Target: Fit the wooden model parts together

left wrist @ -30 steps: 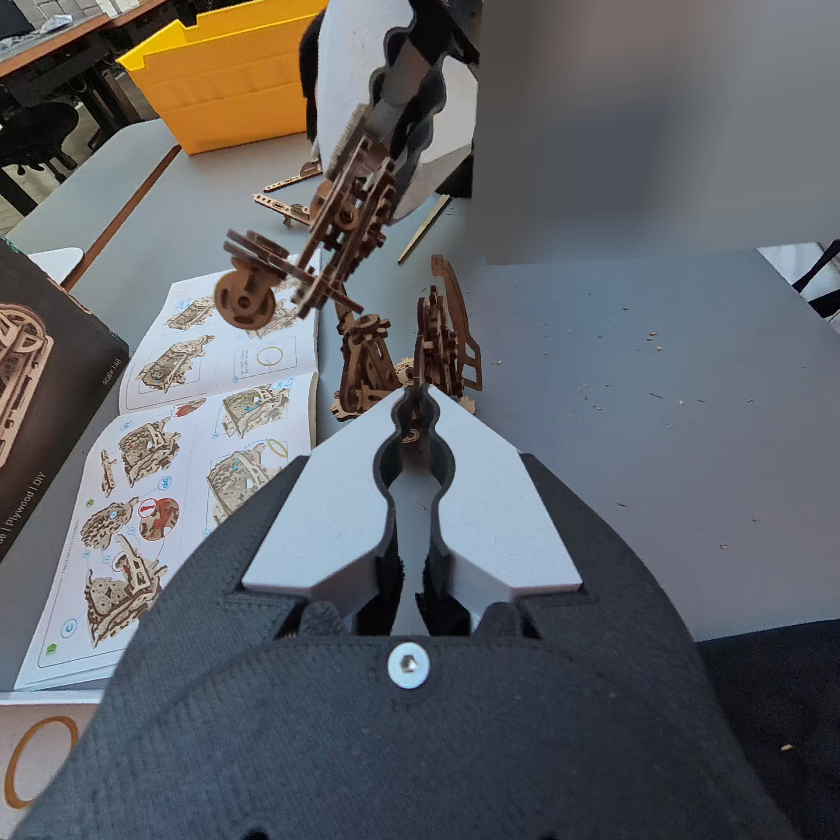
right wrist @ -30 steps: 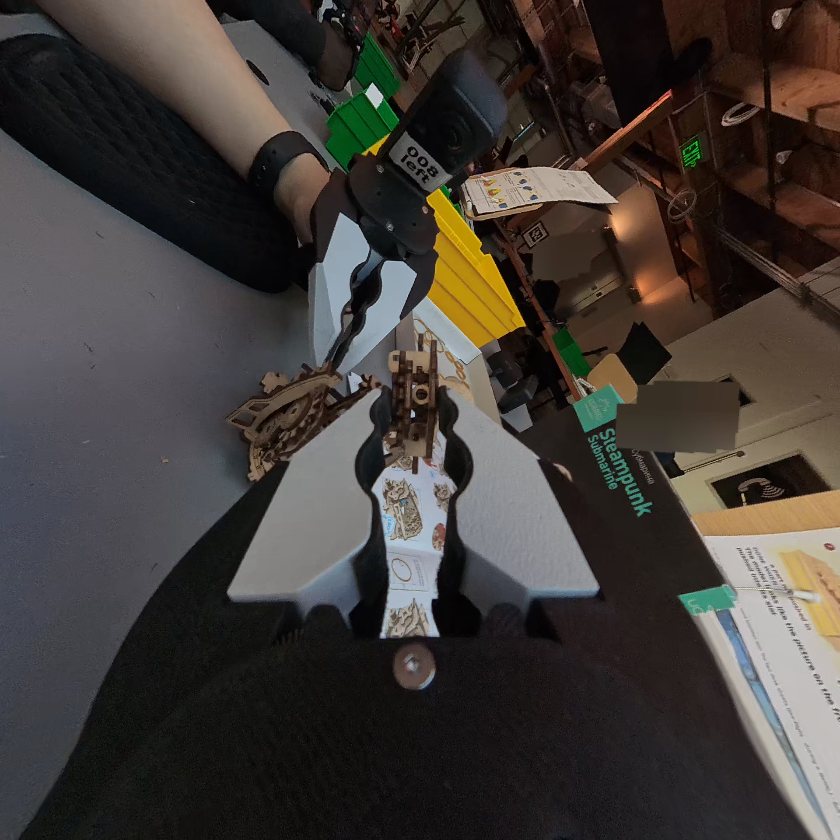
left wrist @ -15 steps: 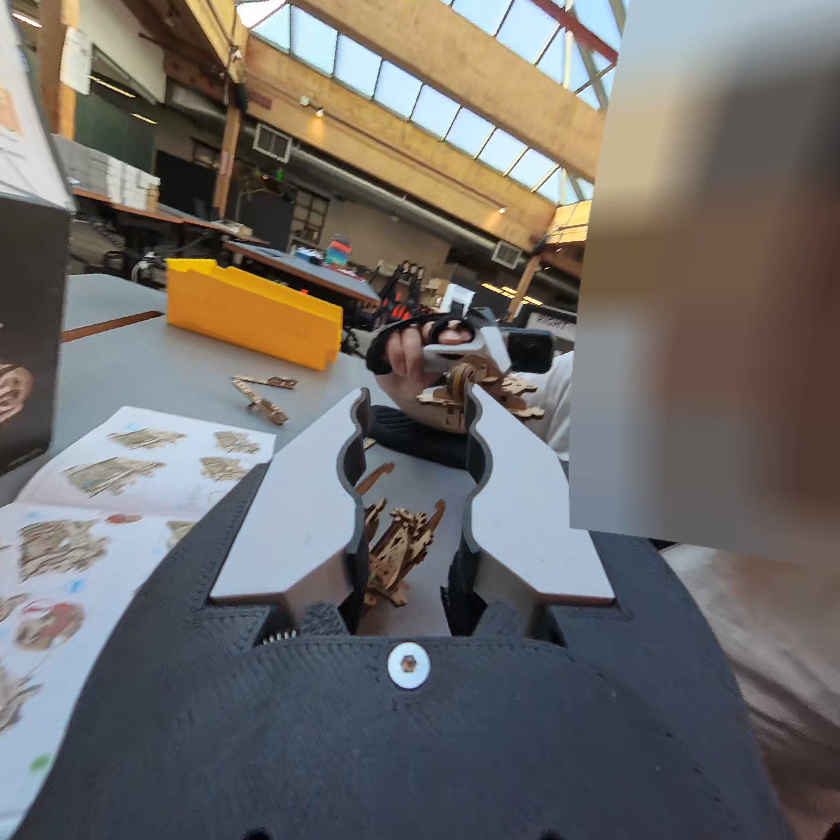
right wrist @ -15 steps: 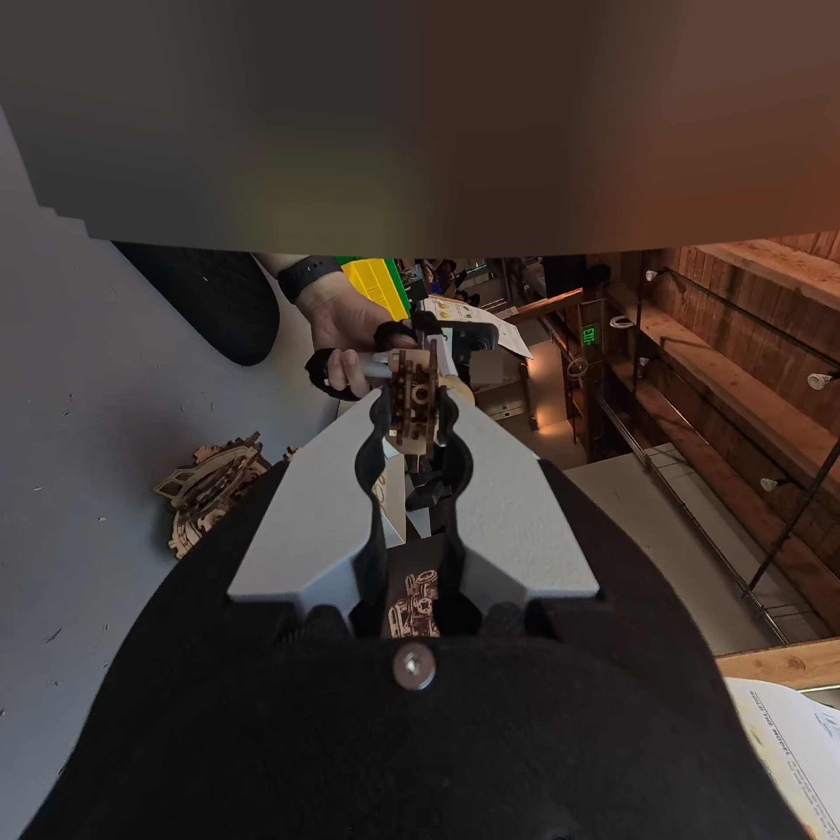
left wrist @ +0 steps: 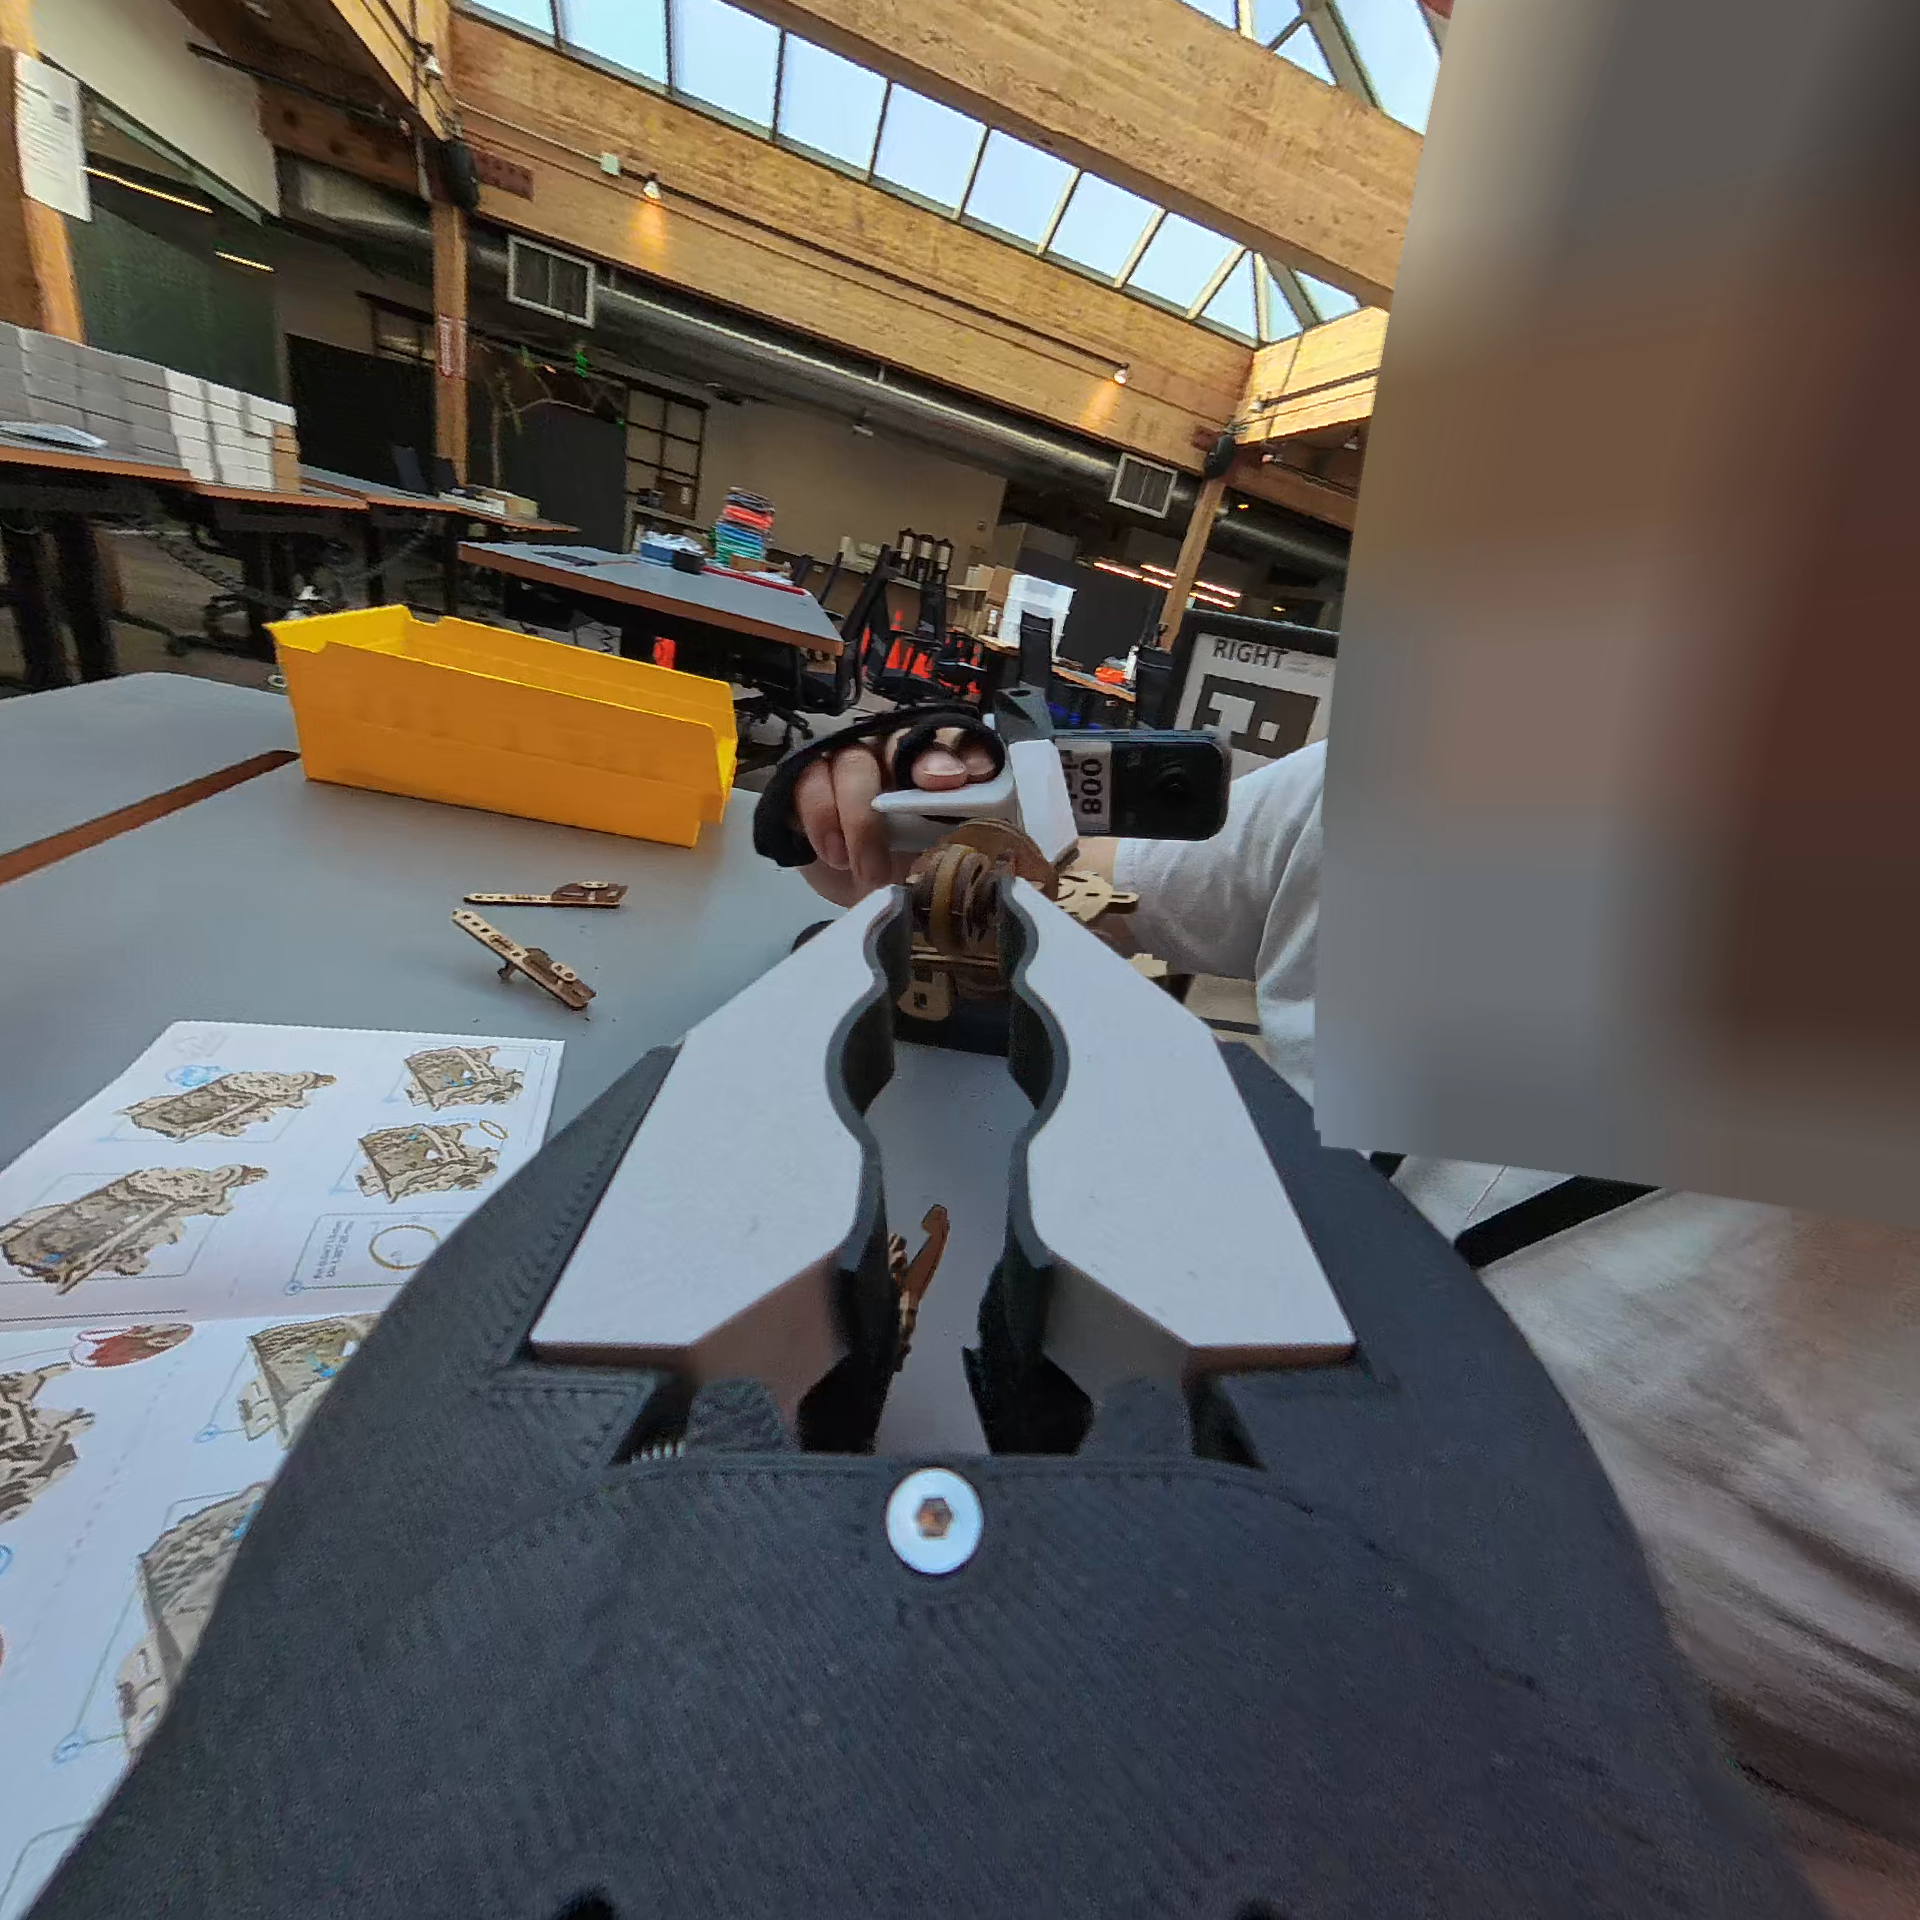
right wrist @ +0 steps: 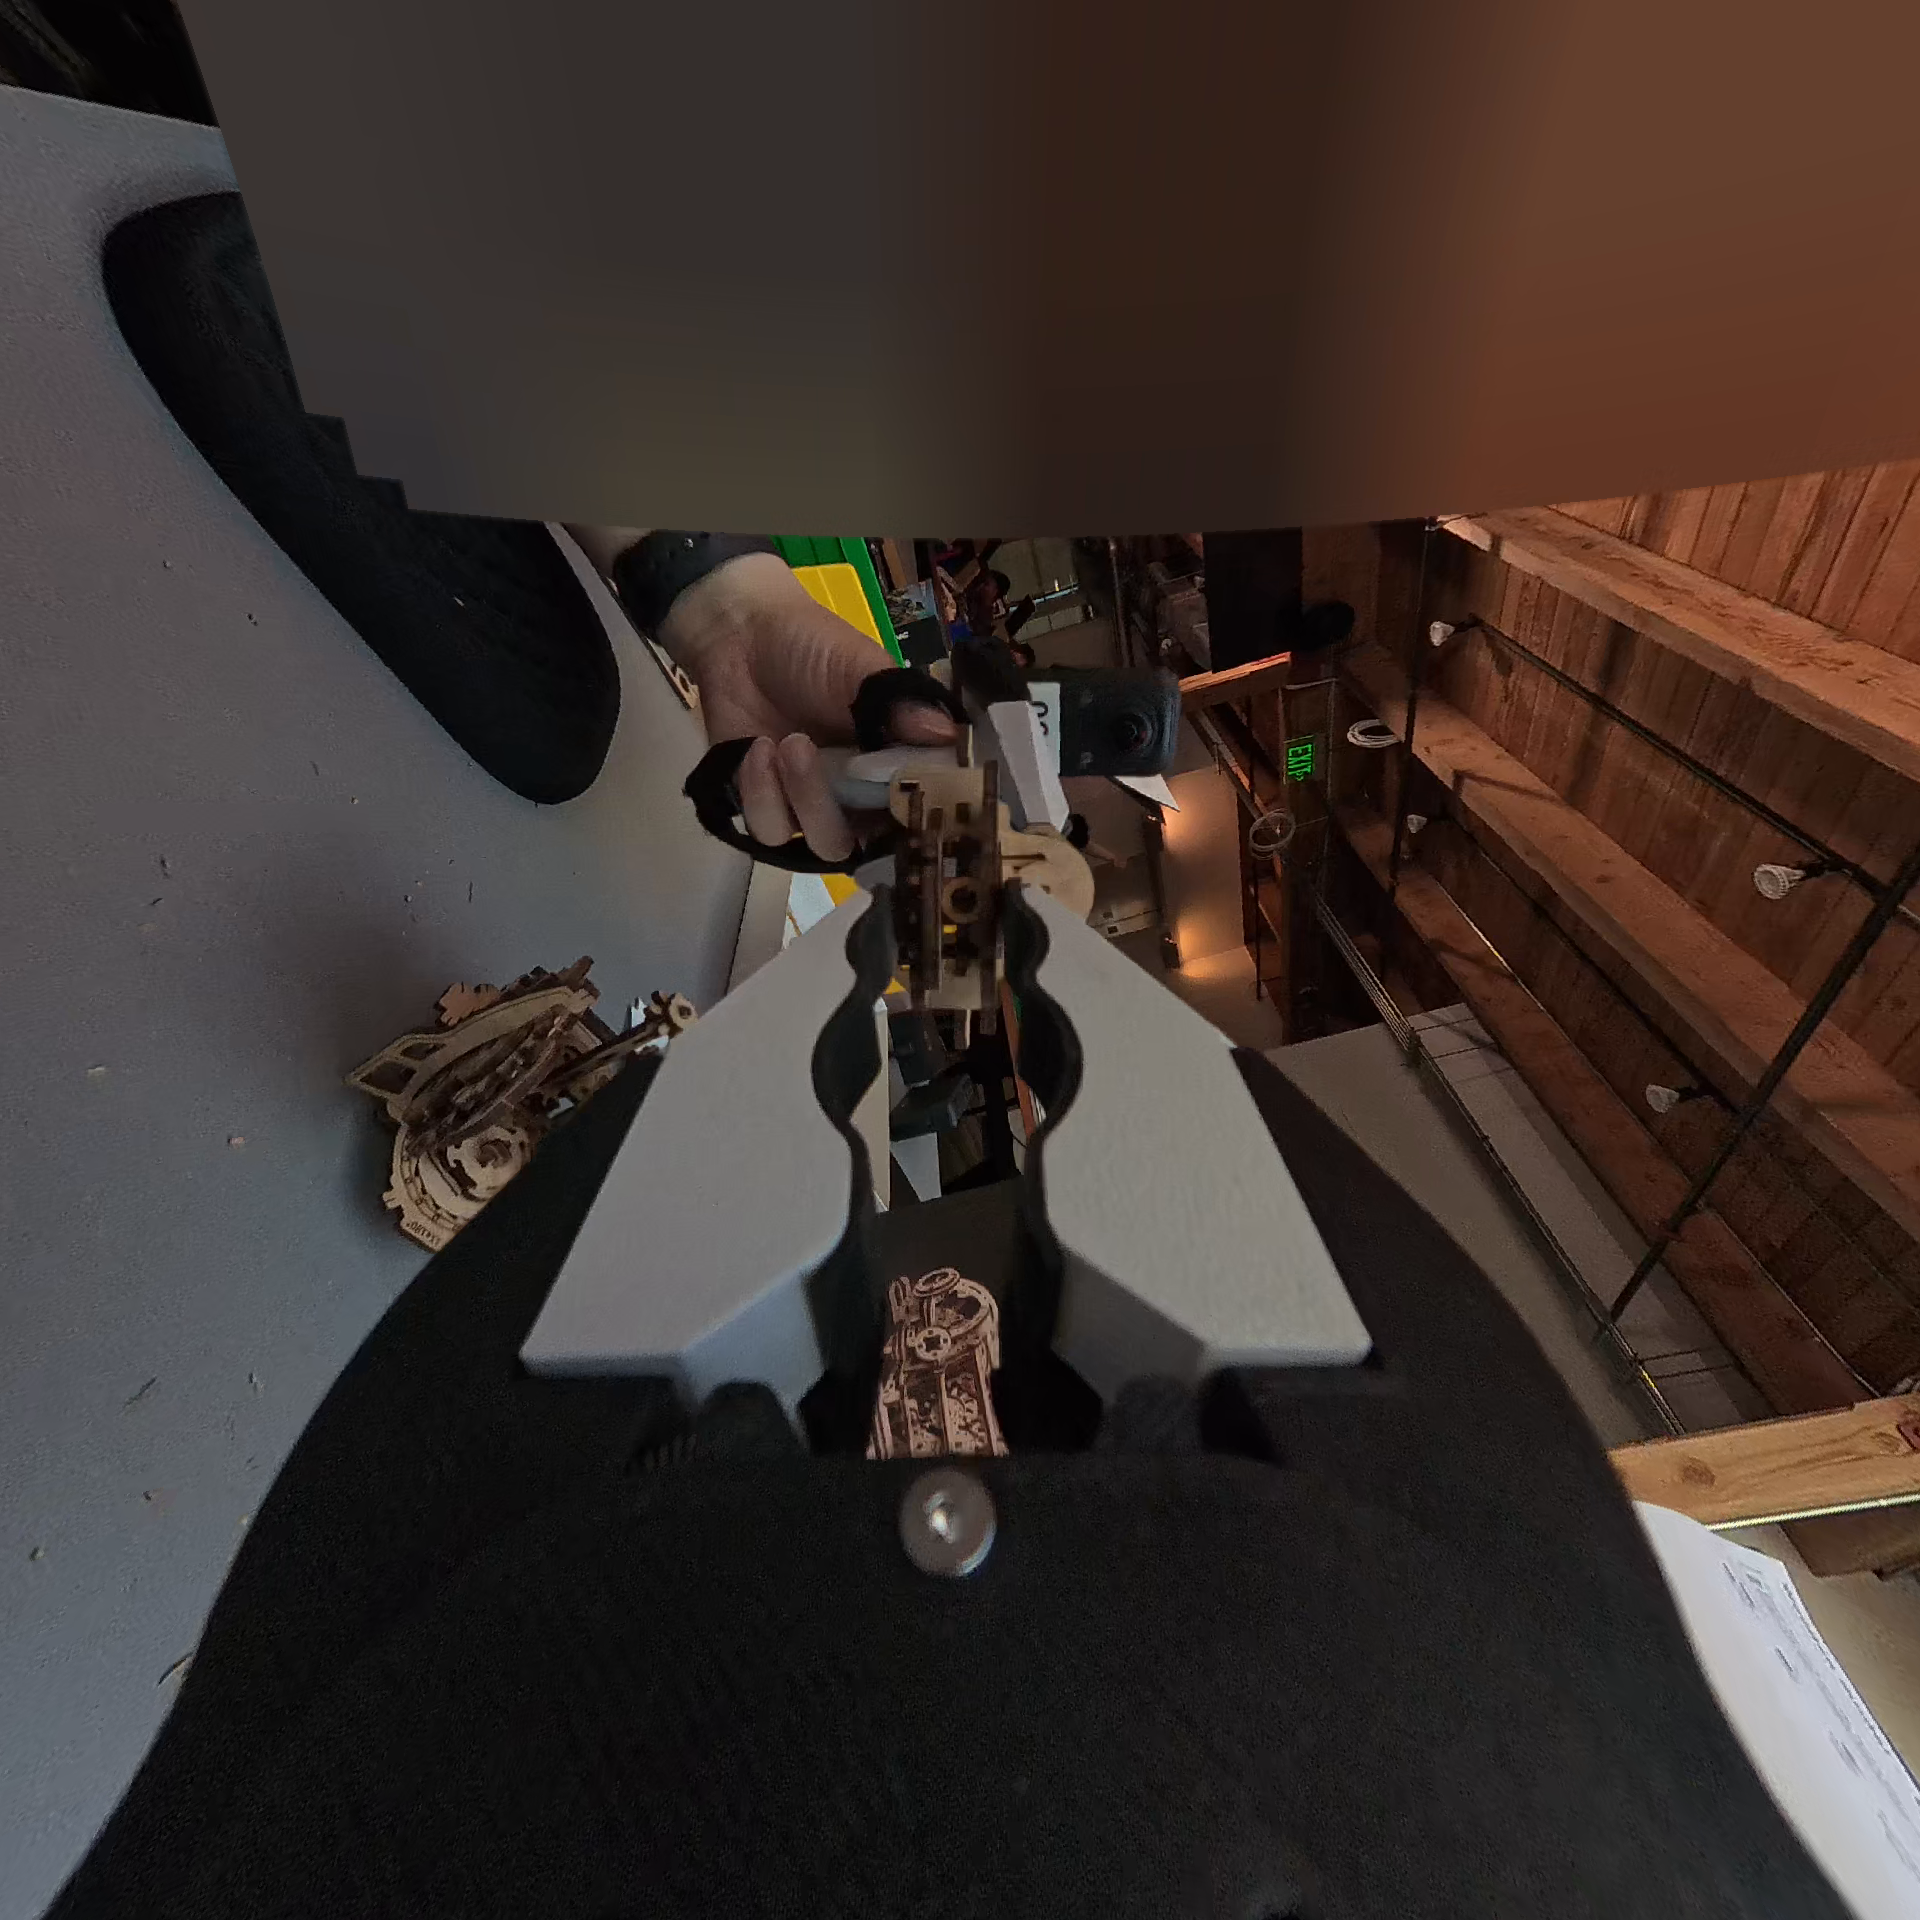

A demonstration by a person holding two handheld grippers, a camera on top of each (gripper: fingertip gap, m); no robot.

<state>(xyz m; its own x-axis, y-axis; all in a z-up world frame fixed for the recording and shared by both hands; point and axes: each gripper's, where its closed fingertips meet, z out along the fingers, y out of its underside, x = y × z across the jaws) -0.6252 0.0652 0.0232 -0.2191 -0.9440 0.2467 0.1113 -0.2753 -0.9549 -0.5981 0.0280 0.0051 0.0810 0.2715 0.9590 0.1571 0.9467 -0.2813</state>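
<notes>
Between right gripper (right wrist: 951,920) fingertips, layered brown wooden subassembly (right wrist: 948,894).

The left gripper (left wrist: 954,914) closed on a wooden subassembly (left wrist: 951,940) also held by the right gripper (left wrist: 977,821), above the grey table (left wrist: 260,935).

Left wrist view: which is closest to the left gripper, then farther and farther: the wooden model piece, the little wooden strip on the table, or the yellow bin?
From the left gripper:
1. Wooden model piece, between its fingertips.
2. Little wooden strip, lying on the grey table to the left.
3. Yellow bin, far back on the left.
</notes>
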